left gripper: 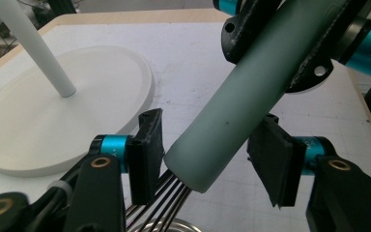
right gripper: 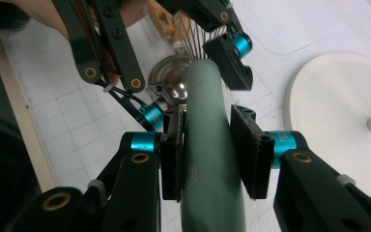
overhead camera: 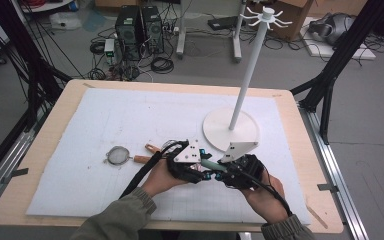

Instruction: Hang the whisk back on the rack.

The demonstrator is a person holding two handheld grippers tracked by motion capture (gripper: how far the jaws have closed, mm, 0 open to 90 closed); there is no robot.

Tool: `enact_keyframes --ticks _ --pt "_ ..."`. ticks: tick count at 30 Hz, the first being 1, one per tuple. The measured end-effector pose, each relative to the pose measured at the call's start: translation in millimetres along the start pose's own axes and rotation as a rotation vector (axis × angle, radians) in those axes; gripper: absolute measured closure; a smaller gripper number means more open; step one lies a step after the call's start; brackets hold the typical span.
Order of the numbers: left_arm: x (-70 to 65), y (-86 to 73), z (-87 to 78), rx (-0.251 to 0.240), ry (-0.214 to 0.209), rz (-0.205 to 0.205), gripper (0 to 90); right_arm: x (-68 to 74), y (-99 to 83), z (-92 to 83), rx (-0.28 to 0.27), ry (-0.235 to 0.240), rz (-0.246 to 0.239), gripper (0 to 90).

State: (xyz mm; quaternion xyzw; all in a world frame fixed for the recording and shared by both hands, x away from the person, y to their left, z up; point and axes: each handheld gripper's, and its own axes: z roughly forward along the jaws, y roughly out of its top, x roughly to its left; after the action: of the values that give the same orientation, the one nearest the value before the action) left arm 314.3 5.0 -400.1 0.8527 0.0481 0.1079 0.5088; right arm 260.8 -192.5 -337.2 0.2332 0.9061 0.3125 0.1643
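While the right tongs (right gripper: 207,159) clamp the whisk's green handle (right gripper: 210,159) and the left tongs (left gripper: 205,162) stand open around its end, a misaligned closing could knock it loose.

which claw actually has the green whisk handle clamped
The right claw: both pads press the green whisk handle. The left claw only straddles the handle's wire end, a gap showing beside one pad.

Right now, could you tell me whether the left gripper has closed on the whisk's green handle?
Not yet: the left gripper is open. Its jaws flank the whisk handle end with gaps on both sides.
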Motion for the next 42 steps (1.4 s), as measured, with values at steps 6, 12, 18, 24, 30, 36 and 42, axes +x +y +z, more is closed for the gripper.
enact_keyframes --ticks 6,12,18,24,30,36,42 --pt "-2.5 1.8 -2.1 -0.007 0.001 0.05 52.7 -1.9 -2.4 -2.5 -0.04 0.018 0.025 65.5" --pt "-2.8 1.9 -0.7 0.006 0.014 0.075 54.1 -7.8 -9.3 -10.7 -0.086 0.05 0.06 60.0" --pt "-1.0 4.5 -4.3 -0.007 0.019 0.082 55.6 -14.4 -21.3 -23.5 -0.154 0.071 0.105 52.7" --pt "1.6 7.2 -9.5 -0.028 0.028 0.084 57.4 -14.7 -29.7 -24.9 -0.187 0.063 0.125 53.2" --pt "4.2 9.4 -16.0 -0.043 0.049 0.083 58.5 -10.5 -25.1 -23.0 -0.254 0.039 0.099 64.2" --pt "10.4 15.7 -28.7 -0.067 0.088 0.096 60.0 -8.6 -10.1 -26.3 -0.349 0.012 0.078 64.9" --pt "12.9 24.1 -40.8 -0.103 0.122 0.111 63.6 -2.8 11.9 -31.6 -0.427 -0.018 0.033 64.8"
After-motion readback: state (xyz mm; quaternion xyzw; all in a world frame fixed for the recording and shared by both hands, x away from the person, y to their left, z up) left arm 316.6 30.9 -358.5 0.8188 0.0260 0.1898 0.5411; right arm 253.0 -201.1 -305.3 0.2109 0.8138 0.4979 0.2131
